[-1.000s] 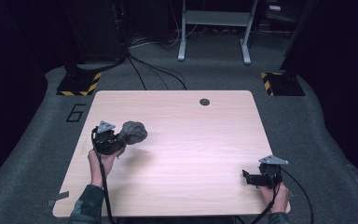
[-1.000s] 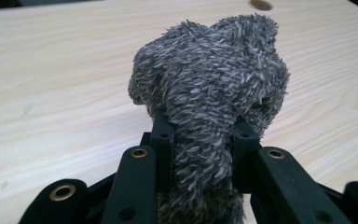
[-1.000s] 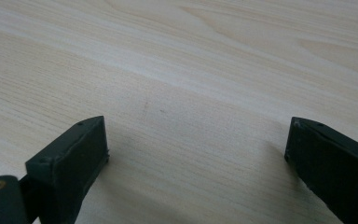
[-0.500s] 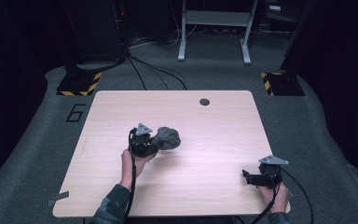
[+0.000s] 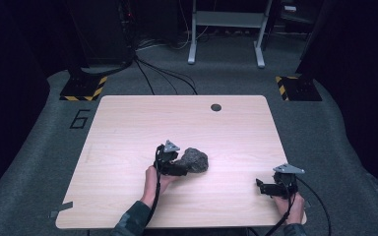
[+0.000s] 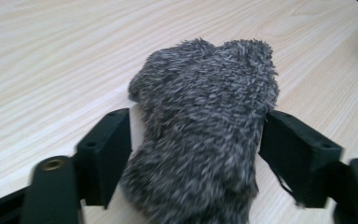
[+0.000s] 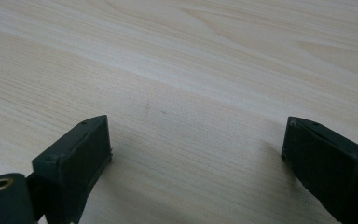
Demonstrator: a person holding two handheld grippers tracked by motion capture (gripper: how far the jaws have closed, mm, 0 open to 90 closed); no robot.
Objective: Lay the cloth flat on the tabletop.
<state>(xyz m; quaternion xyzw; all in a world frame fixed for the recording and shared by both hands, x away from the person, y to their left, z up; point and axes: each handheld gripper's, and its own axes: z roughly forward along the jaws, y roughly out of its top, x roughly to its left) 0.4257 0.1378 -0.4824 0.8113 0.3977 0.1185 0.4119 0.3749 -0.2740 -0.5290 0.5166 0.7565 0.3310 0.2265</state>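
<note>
Left tool (image 5: 181, 165) mid-worktop (image 5: 128, 123), jaws just been opening, w/ the fuzzy grey sock (image 6: 205, 126) lying on the wood between them, pads no longer squeezing. Right tool (image 5: 262, 187) near the front right corner, jaws wide, nothing between.

High view: fixed above the person's side, facing forward and down, whole desk (image 5: 128, 128) in frame, far off. Left gripper view: low, close, along its tongs (image 6: 196, 140) onto a grey furry sock (image 6: 205, 126), shared with the high view. Right gripper view: low, close over bare desk.
</note>
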